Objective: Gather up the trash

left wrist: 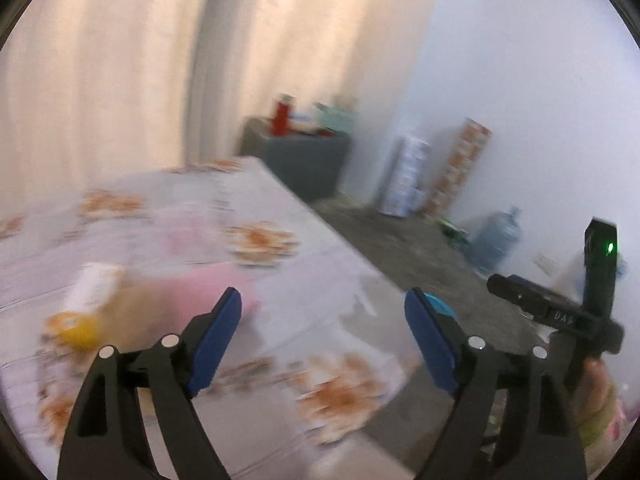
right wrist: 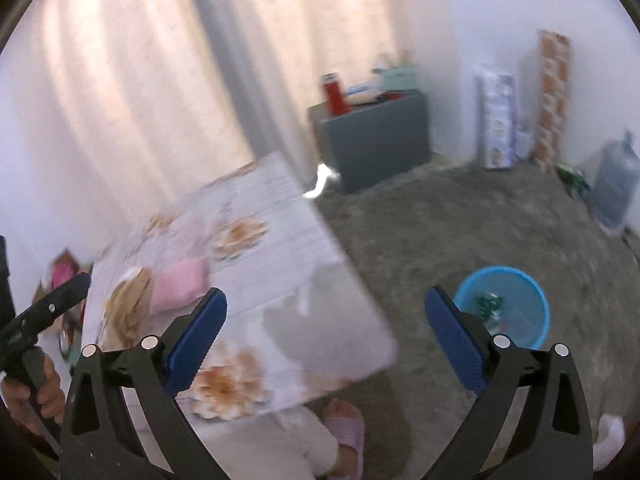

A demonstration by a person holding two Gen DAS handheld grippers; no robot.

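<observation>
Both views are motion-blurred. My left gripper [left wrist: 322, 318] is open and empty above the flowered tablecloth [left wrist: 280, 280]. On the table to its left lie a pink packet [left wrist: 208, 284], a white packet [left wrist: 94, 284] and a yellow round thing [left wrist: 78, 330]. My right gripper [right wrist: 326, 326] is open and empty over the table's near right corner [right wrist: 360, 344]. The pink packet [right wrist: 180, 284] and a tan blurred item [right wrist: 126, 304] lie left of it. A blue bin [right wrist: 506, 306] with some trash inside stands on the floor to the right; only a sliver of it shows in the left wrist view [left wrist: 440, 306].
A grey cabinet [right wrist: 376, 140] with a red bottle [right wrist: 334, 94] stands by the curtain. Boxes [right wrist: 498, 116] and a water jug [right wrist: 614, 182] line the far wall. The person's slippered foot [right wrist: 346, 424] is below the table corner. Grey floor spreads right.
</observation>
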